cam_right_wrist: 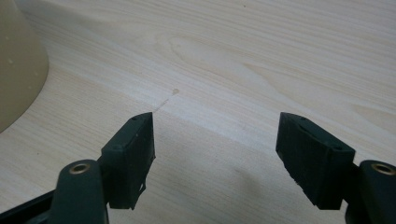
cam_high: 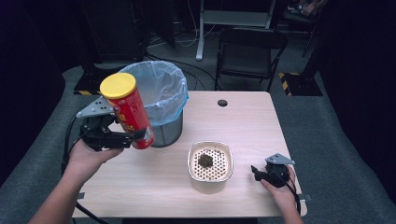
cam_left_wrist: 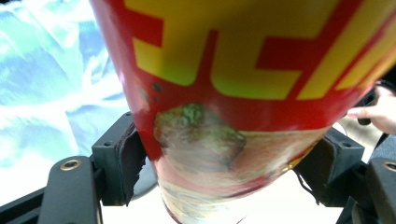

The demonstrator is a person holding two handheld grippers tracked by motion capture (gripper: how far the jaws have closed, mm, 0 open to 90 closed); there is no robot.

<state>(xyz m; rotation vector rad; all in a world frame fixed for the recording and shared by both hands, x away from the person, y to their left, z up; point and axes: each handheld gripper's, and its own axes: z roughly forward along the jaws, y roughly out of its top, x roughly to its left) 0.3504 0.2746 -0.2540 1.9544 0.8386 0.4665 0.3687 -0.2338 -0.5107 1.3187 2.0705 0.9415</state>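
Observation:
A red chip can [cam_high: 130,113] with a yellow lid is held off the table, tilted, beside the bin at the left. My left gripper [cam_high: 125,138] is shut on its lower end; in the left gripper view the can [cam_left_wrist: 233,93] sits between both black jaws. My right gripper [cam_high: 256,171] rests open near the table's front right, and in the right gripper view its jaws [cam_right_wrist: 215,149] stand apart over bare wood. A cream square container [cam_high: 210,166] with a perforated insert and a dark lump inside sits at the front middle.
A mesh waste bin [cam_high: 161,105] lined with a pale blue bag stands on the table's back left. A round cable hole [cam_high: 222,102] is at the back of the table. A black folding chair [cam_high: 250,56] stands behind it. The container's cream side [cam_right_wrist: 16,65] is left of my right gripper.

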